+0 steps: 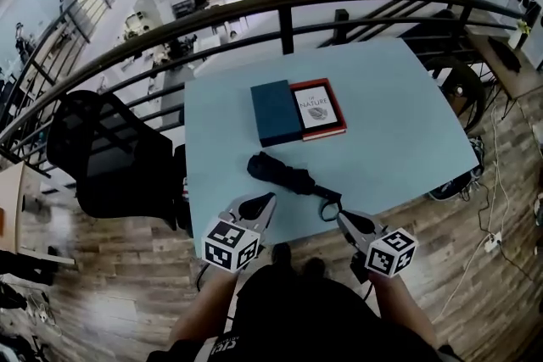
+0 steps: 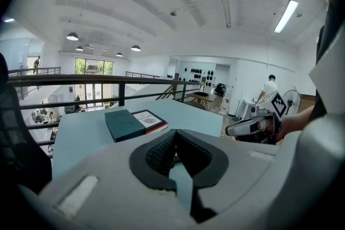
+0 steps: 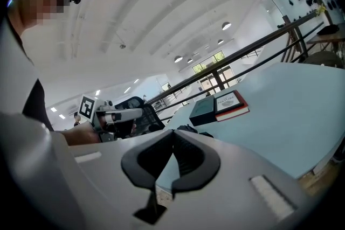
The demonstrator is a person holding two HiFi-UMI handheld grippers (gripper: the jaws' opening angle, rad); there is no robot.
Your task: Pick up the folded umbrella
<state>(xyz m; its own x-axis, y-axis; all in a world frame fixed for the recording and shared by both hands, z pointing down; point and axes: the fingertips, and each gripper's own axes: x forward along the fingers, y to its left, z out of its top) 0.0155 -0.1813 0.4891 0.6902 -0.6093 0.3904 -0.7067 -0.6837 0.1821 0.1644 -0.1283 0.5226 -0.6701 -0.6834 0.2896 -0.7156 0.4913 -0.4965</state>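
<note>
The table [image 1: 407, 140] has a smooth, matt pale-blue top. The umbrella [image 1: 282, 172] is black cloth, creased in soft folds. The floor [image 1: 127, 267] is grained wood planks. The railing [image 1: 288, 0] looks like dark painted metal. The left gripper [image 2: 175, 133] has a matt grey plastic shell and black ribbed pads [image 2: 159, 154].

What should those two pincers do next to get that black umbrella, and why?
Probably open the left gripper's jaws and ease it forward over the umbrella's body. It and the right gripper hover at the table's near edge with jaws shut and empty, while the umbrella lies just ahead, ungripped.
</note>
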